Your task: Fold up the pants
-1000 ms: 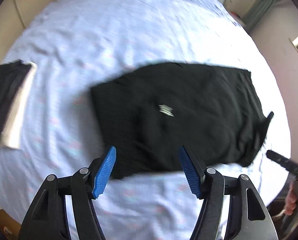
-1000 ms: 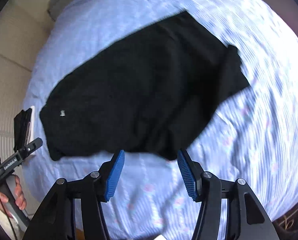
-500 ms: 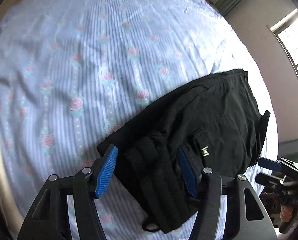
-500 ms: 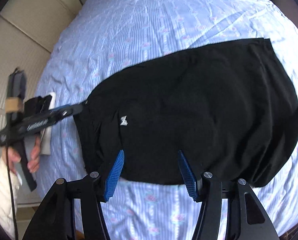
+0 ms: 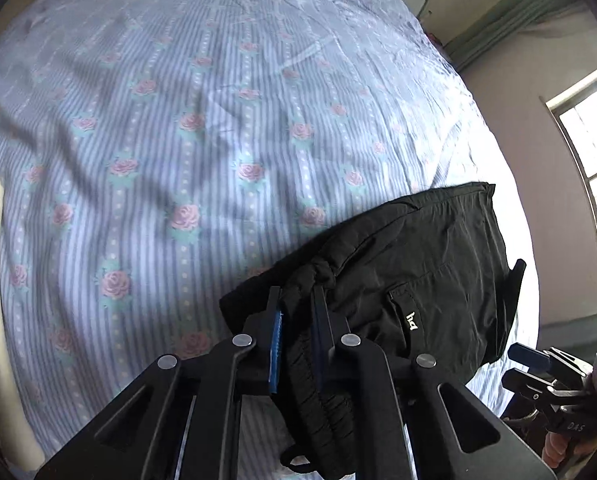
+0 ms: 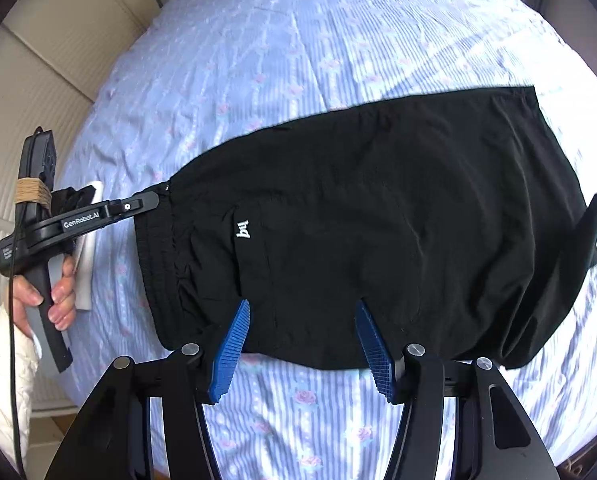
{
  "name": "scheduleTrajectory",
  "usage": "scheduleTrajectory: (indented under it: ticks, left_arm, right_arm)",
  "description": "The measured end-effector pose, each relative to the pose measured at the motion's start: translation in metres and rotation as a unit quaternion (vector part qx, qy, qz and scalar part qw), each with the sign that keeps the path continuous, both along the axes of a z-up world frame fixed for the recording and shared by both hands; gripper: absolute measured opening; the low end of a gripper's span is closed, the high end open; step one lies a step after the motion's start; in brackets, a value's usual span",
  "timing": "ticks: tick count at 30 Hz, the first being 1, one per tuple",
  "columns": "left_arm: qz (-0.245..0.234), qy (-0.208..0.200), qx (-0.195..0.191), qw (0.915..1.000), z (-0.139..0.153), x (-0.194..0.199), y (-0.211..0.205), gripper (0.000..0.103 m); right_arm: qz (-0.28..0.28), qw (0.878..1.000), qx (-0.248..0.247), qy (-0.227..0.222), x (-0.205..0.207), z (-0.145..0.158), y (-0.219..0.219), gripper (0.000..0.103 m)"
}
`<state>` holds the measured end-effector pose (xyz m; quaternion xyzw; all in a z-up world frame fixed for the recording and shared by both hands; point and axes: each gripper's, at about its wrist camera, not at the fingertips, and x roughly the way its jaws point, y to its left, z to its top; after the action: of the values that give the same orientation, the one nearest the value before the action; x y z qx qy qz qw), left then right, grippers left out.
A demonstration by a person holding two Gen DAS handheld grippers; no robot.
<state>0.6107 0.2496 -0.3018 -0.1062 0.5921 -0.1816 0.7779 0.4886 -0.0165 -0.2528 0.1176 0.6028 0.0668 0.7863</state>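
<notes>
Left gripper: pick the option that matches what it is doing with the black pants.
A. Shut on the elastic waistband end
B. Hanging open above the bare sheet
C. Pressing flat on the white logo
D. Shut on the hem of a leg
A: the left gripper has its blue pads pinched on the gathered waistband of the black pants, seen in both views.

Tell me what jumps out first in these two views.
The black pants dominate, lying across the blue striped, rose-printed bedsheet, with a small white logo near the waistband. The left gripper is shut on the pants' bunched elastic waistband, low in its own view. The right gripper hovers open over the pants' near edge.
</notes>
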Motion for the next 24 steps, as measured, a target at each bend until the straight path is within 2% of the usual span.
scheduleTrajectory:
  ticks: [6, 8, 10, 12, 13, 14, 16, 19, 22, 24]
  left_arm:
    - [-0.003, 0.017, 0.041, 0.999, -0.018, 0.01, -0.003, 0.015]
    - [0.006, 0.022, 0.055, 0.9983, -0.022, 0.01, -0.003, 0.021]
    - [0.017, 0.021, 0.095, 0.9951, -0.019, 0.009, -0.005, 0.044]
    - [0.019, 0.0, 0.141, 0.9898, -0.005, 0.005, -0.008, 0.049]
    - [0.014, -0.026, 0.172, 0.9846, 0.01, 0.001, -0.011, 0.051]
    - [0.01, -0.048, 0.183, 0.9819, 0.023, -0.001, -0.014, 0.053]
    - [-0.011, -0.091, 0.173, 0.9807, 0.055, -0.005, -0.024, 0.059]
    - [-0.071, -0.141, 0.153, 0.9755, 0.09, -0.003, -0.062, 0.06]
    - [-0.143, -0.163, 0.118, 0.9691, 0.108, 0.01, -0.119, 0.06]
    - [-0.18, -0.162, 0.099, 0.9652, 0.109, 0.02, -0.157, 0.06]
  right_arm:
    - [-0.004, 1.0, 0.0, -0.001, 0.002, -0.002, 0.0, 0.057]
    - [-0.012, 1.0, 0.001, 0.005, -0.001, -0.004, -0.005, 0.057]
    - [-0.022, 1.0, 0.0, 0.012, -0.003, -0.008, -0.011, 0.057]
    - [-0.033, 0.999, -0.003, 0.016, -0.006, -0.009, -0.019, 0.057]
    - [-0.04, 0.999, -0.004, 0.016, -0.008, -0.009, -0.024, 0.057]
    - [-0.046, 0.999, -0.004, 0.015, -0.01, -0.008, -0.029, 0.057]
    - [-0.066, 0.998, -0.013, -0.003, -0.015, -0.001, -0.046, 0.057]
    - [-0.115, 0.992, -0.043, -0.037, -0.025, 0.011, -0.081, 0.057]
    - [-0.175, 0.981, -0.068, -0.055, -0.032, 0.018, -0.127, 0.057]
    - [-0.216, 0.971, -0.084, -0.064, -0.035, 0.019, -0.156, 0.057]
